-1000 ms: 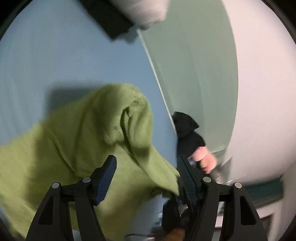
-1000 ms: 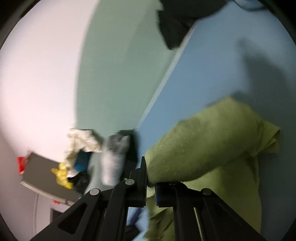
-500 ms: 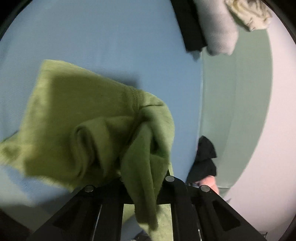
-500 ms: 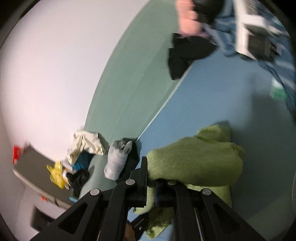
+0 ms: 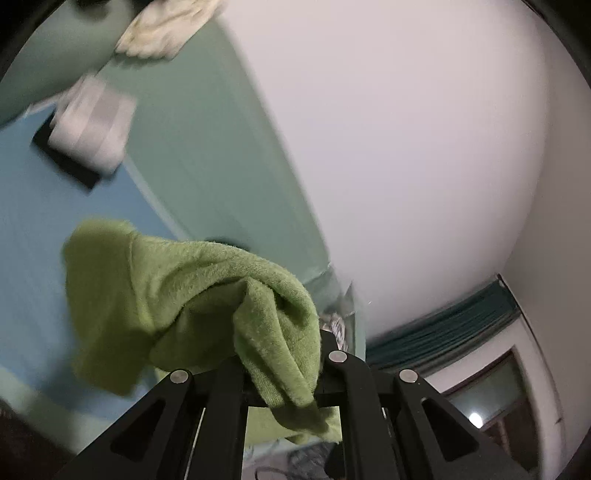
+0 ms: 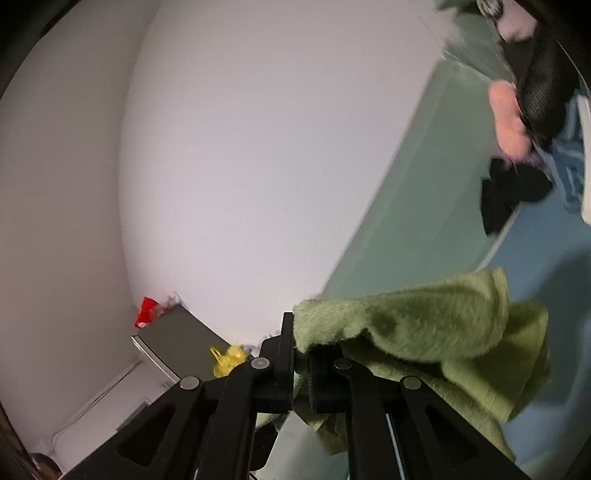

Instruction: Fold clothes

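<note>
A fuzzy green garment [image 5: 177, 291] hangs bunched from my left gripper [image 5: 280, 365], which is shut on a fold of it, lifted above the blue surface [image 5: 33, 236]. In the right wrist view the same green garment [image 6: 424, 325] drapes to the right from my right gripper [image 6: 301, 354], which is shut on its edge. Both grippers are raised and tilted up towards the white wall. The fingertips of both are largely hidden by cloth.
A folded white and black pile [image 5: 88, 136] and a cream cloth [image 5: 166, 26] lie at the far edge of the blue surface. A green wall band [image 5: 221, 177] borders it. A black garment [image 6: 509, 192] and a person's hand [image 6: 509, 118] show upper right. A grey cabinet [image 6: 177, 339] stands by the wall.
Both grippers have lifted the green garment off the blue surface and tilted up towards the wall. My left gripper, open one second ago, closed on the garment.
</note>
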Motion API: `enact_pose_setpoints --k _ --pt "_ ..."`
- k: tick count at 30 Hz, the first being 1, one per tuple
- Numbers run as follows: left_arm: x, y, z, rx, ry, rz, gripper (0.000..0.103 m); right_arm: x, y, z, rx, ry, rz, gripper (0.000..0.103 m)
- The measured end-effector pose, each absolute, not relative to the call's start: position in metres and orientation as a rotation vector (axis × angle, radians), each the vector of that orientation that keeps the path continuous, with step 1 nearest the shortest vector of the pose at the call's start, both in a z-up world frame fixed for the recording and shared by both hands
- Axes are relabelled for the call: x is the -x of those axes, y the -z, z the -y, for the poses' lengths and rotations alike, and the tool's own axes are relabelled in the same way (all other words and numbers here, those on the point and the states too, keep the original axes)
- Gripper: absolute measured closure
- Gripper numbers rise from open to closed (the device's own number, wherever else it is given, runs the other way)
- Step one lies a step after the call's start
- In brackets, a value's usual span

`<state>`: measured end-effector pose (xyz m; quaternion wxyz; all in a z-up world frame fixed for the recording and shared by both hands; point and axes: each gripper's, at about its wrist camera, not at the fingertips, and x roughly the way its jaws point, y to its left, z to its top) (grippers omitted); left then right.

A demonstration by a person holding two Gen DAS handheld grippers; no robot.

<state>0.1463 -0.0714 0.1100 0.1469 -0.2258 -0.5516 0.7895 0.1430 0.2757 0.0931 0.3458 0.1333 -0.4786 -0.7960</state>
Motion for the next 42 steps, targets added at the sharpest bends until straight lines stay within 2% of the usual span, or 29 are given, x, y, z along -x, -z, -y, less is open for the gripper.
enact_pose_setpoints --k 2,5,7,9,11,12,15,18,25,27,30,31,32,33,34,35,42 --pt "-0.128 -0.082 0.081 0.794 -2.237 1.666 0.096 -0.119 -0.078 -0.268 -0.437 2.096 1.243 0.098" --pt "-0.084 -0.046 0.095 0.983 -2.366 1.679 0.096 -0.062 -0.053 -0.251 -0.589 2.163 1.249 0.098" --pt "-0.06 -0.048 0.1 1.034 -2.536 1.552 0.096 -0.018 -0.049 -0.237 -0.662 2.226 1.197 0.098" --pt "-0.039 -0.073 0.094 0.954 -2.673 1.347 0.096 -0.001 -0.064 -0.228 -0.587 2.295 1.095 0.098" --pt "-0.037 -0.113 0.078 0.775 -2.863 1.045 0.096 -0.003 -0.084 -0.222 -0.468 2.369 0.963 0.098" --pt "-0.037 -0.126 0.072 0.718 -2.917 0.95 0.096 -0.008 -0.09 -0.22 -0.422 2.385 0.906 0.098" --pt "-0.029 -0.134 0.062 0.695 -2.96 0.799 0.096 -0.025 -0.089 -0.216 -0.397 2.397 0.827 0.098" --pt "-0.01 -0.088 0.077 0.847 -2.914 0.845 0.096 -0.027 -0.037 -0.222 -0.56 2.389 0.879 0.098" --pt "-0.025 0.088 0.077 1.447 -2.698 0.982 0.096 -0.069 0.142 -0.23 -1.235 2.312 0.943 0.098" --pt "-0.04 0.126 0.076 1.564 -2.614 1.091 0.096 -0.082 0.169 -0.232 -1.309 2.279 0.97 0.099" --pt "-0.047 0.128 0.084 1.561 -2.577 1.245 0.095 -0.09 0.175 -0.233 -1.32 2.27 0.948 0.097" --pt "-0.049 0.127 0.087 1.546 -2.571 1.297 0.091 -0.089 0.171 -0.233 -1.312 2.261 0.941 0.09" --pt "-0.051 0.129 0.092 1.522 -2.565 1.356 0.081 -0.087 0.166 -0.233 -1.304 2.256 0.946 0.085" --pt "-0.053 0.13 0.096 1.498 -2.559 1.415 0.072 -0.085 0.163 -0.236 -1.302 2.259 0.96 0.075" --pt "-0.056 0.131 0.101 1.472 -2.551 1.474 0.05 -0.083 0.162 -0.241 -1.305 2.274 0.984 0.064" --pt "-0.058 0.132 0.105 1.446 -2.543 1.532 0.046 -0.082 0.162 -0.247 -1.307 2.29 1.012 0.064" --pt "-0.075 0.141 0.136 1.242 -2.451 1.933 0.046 -0.063 0.175 -0.268 -1.284 2.245 1.199 0.073"
